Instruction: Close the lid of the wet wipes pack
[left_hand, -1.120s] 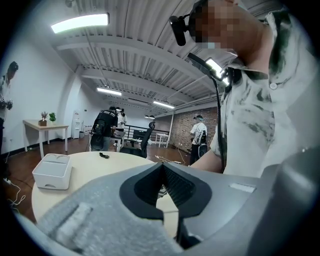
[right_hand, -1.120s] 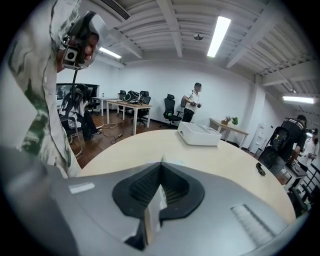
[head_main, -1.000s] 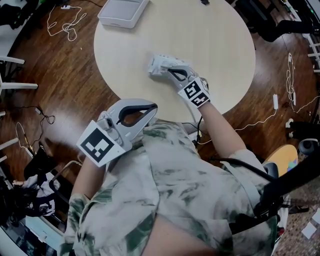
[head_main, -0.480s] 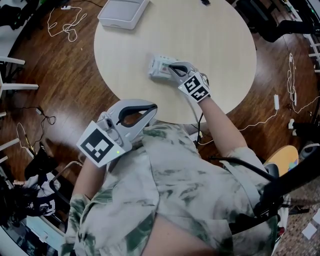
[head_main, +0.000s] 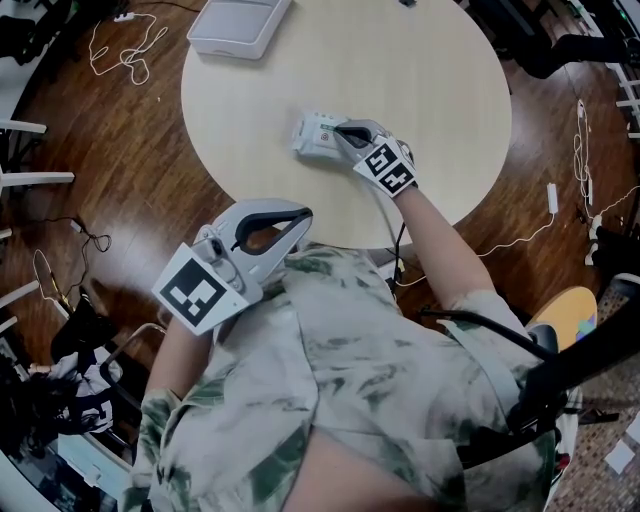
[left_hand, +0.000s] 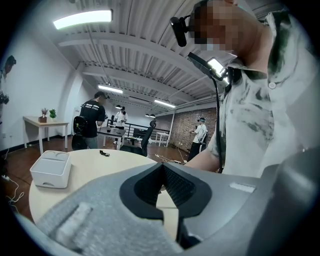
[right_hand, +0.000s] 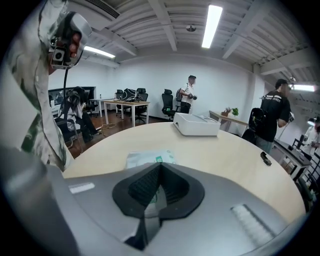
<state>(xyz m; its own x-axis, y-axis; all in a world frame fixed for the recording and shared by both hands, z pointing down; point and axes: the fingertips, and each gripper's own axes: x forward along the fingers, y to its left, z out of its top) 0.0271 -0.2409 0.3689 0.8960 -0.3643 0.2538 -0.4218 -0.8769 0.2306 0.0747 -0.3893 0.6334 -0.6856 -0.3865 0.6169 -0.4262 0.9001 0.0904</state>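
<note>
The wet wipes pack (head_main: 312, 134) is a whitish soft packet with a green label, lying flat on the round pale table (head_main: 430, 70), left of centre. My right gripper (head_main: 341, 128) is shut, and its closed tips rest over the right part of the pack. In the right gripper view the pack (right_hand: 149, 158) lies just beyond the joined jaw tips, which hide its near end and its lid. My left gripper (head_main: 303, 213) is shut on nothing and is held off the table's near edge, close to the person's torso.
A white lidded box (head_main: 238, 24) stands at the table's far left edge and also shows in the right gripper view (right_hand: 196, 124). A small black object (right_hand: 266, 159) lies on the table's right side. Cables (head_main: 125, 50) trail on the wooden floor. People stand in the background.
My right gripper has moved forward and to the left, from beside the pack's near right corner to on top of it. The left gripper has stayed put.
</note>
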